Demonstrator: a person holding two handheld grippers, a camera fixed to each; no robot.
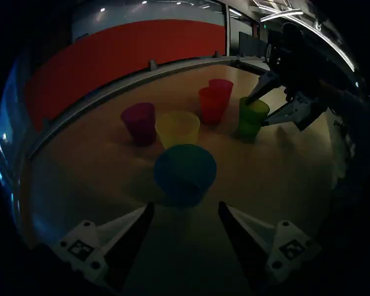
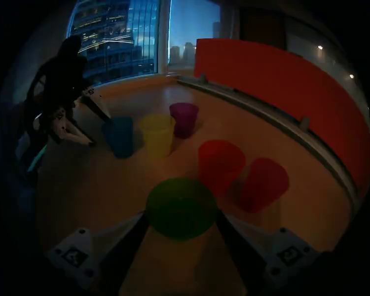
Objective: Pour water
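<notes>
Standing upright on the wooden table [image 1: 293, 167] are six plastic cups in a loose cluster, under dim light. In the left gripper view, the left gripper [image 1: 185, 204] has its two fingers spread wide, and the blue cup [image 1: 185, 172] sits just beyond the tips, in line with the gap and free of both. Behind it is the yellow cup [image 1: 177, 128], with the purple cup [image 1: 139, 122] just beside that on the left. Farther back the red cup [image 1: 212, 103] and the pink cup [image 1: 221, 89] stand close together, before a long red panel [image 1: 126, 54].

In the right gripper view, the right gripper [image 2: 181, 214] has the green cup [image 2: 181, 204] between its fingers, one along each side of the rim. They seem to touch it, but the gloom does not show whether they press. The cup rests level, its mouth open to the camera. At the far left a person [image 2: 61, 69] shows as a dark shape before a window [image 2: 121, 39]
</notes>
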